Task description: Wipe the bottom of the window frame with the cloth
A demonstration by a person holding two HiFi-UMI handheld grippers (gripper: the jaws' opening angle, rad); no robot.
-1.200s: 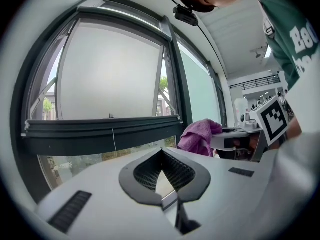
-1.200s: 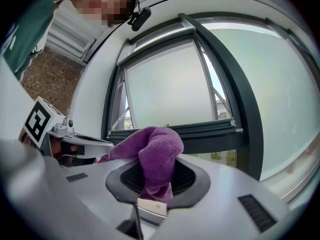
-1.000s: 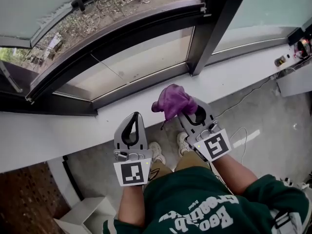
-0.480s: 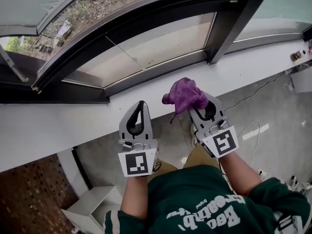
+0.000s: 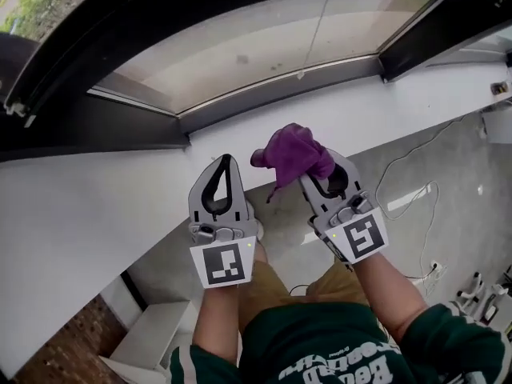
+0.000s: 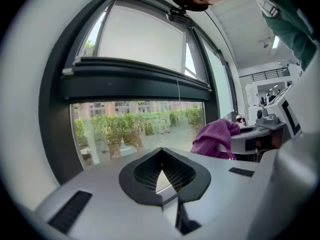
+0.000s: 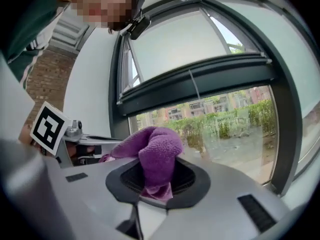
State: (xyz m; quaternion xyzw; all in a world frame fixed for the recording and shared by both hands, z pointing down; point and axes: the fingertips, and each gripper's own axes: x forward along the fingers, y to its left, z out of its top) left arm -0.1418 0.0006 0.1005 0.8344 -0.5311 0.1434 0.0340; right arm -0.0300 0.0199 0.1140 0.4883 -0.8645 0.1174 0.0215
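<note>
**Purple cloth clamped in right claw, short of the window frame**

A person stands at a wide window with a claw in each hand, seen from above. The right gripper [image 5: 310, 173] is clenched on a purple cloth [image 5: 292, 154]. Its own view shows the cloth [image 7: 157, 155] pinched between the jaws of that gripper [image 7: 156, 185], a thick fold bulging up and over them toward the glass and a small tail hanging below the pinch.

From the head view, the bunched cloth sits at the tip of the claw and shows against the white sill [image 5: 120, 206]. The dark bottom rail of the window frame [image 5: 280, 94] runs beyond it, apart from the cloth.

The left gripper [image 5: 226, 163] hangs just beside the right one, its jaws brought together at the tips with nothing between them. That gripper's view [image 6: 161, 170] shows only bare ribbed pads. The cloth [image 6: 215, 139] appears off to its right. Both claws point toward the pane [image 5: 264, 42].
</note>
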